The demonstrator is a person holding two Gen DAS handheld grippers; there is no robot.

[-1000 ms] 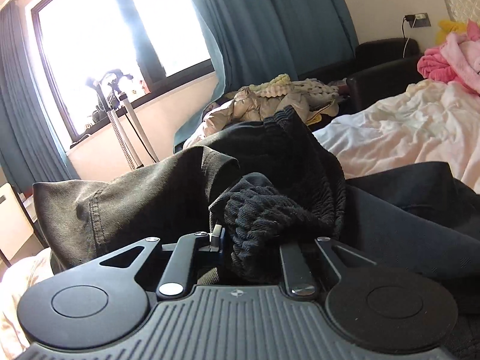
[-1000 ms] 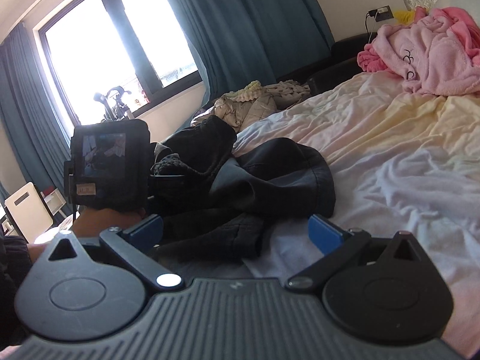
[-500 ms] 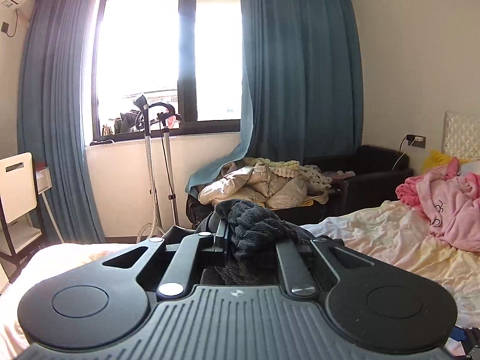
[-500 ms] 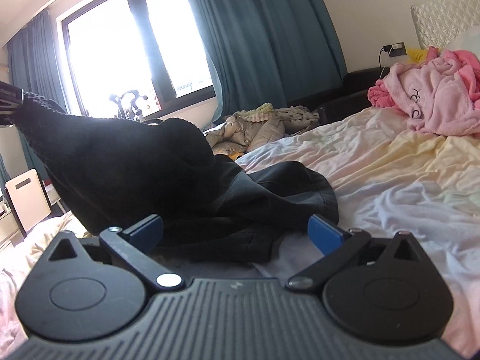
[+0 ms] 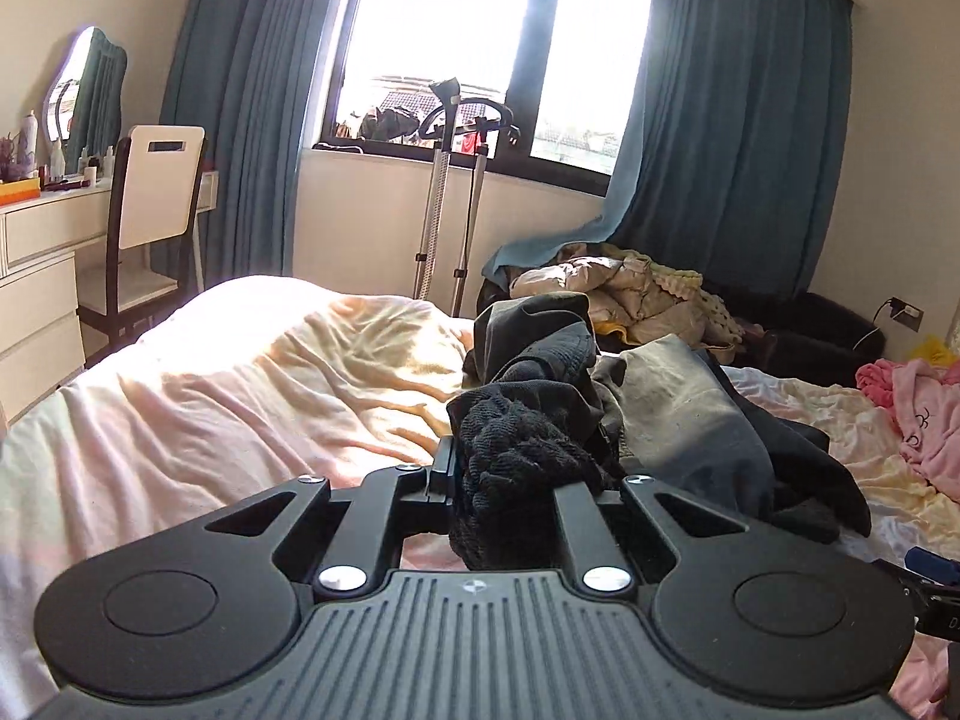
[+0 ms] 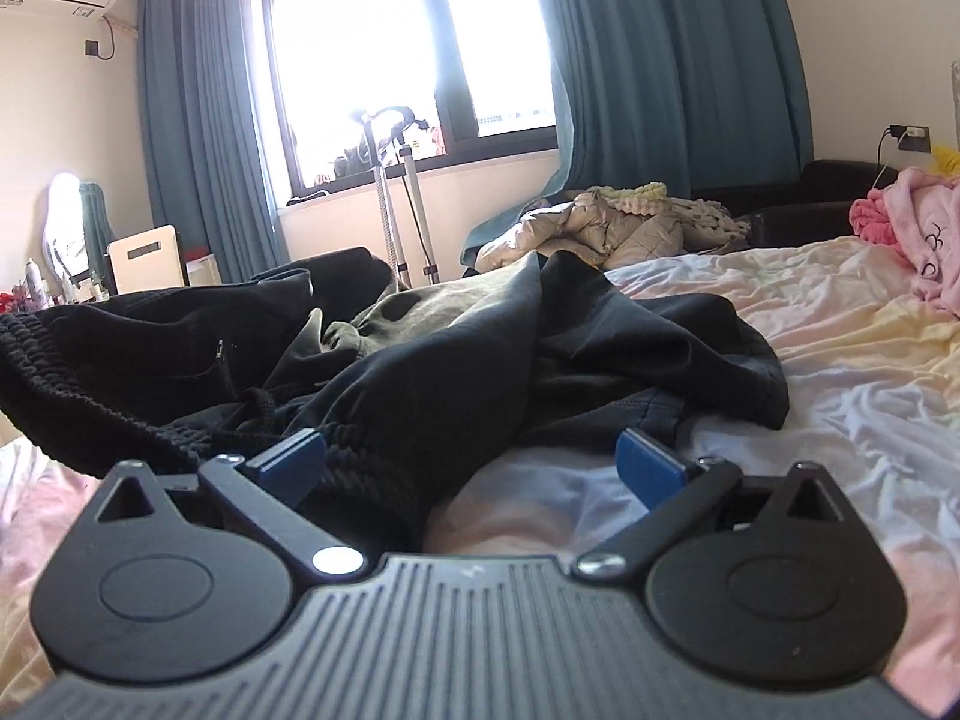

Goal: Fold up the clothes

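- Since a second ago the left tongs (image 5: 510,480) have swung from a close view of dark cloth to an open view across the bed (image 5: 240,396), carrying the ribbed black waistband (image 5: 510,468) with them.
- Left tongs: clenched on that bunched waistband, which fills the gap between the fingers at 12 o'clock of the housing.
- Right tongs (image 6: 474,462): spread wide, blue pads (image 6: 651,468) apart; the left-hand pad lies against the ribbed waistband (image 6: 372,468), the other over bare sheet, so nothing is gripped.
- Black trousers (image 6: 468,372): heaped on the bed just beyond the right tongs, from 9 to 1 o'clock, with a greyer inside-out part (image 6: 468,306) toward 12 o'clock.
- Pink garment (image 6: 918,228): at 2 o'clock on the bed, well apart from the trousers; it bears small black marks, too small to read.
- Beige padded jacket (image 6: 606,228): piled beyond the bed at 12 o'clock, beside a dark sofa (image 6: 840,198).
- Far side: a garment steamer stand (image 5: 447,192) before the window (image 5: 492,30), teal curtains (image 5: 738,120), a white chair (image 5: 156,192) at a white desk (image 5: 42,228) at 9 o'clock.
- No readable brand or writing appears anywhere.
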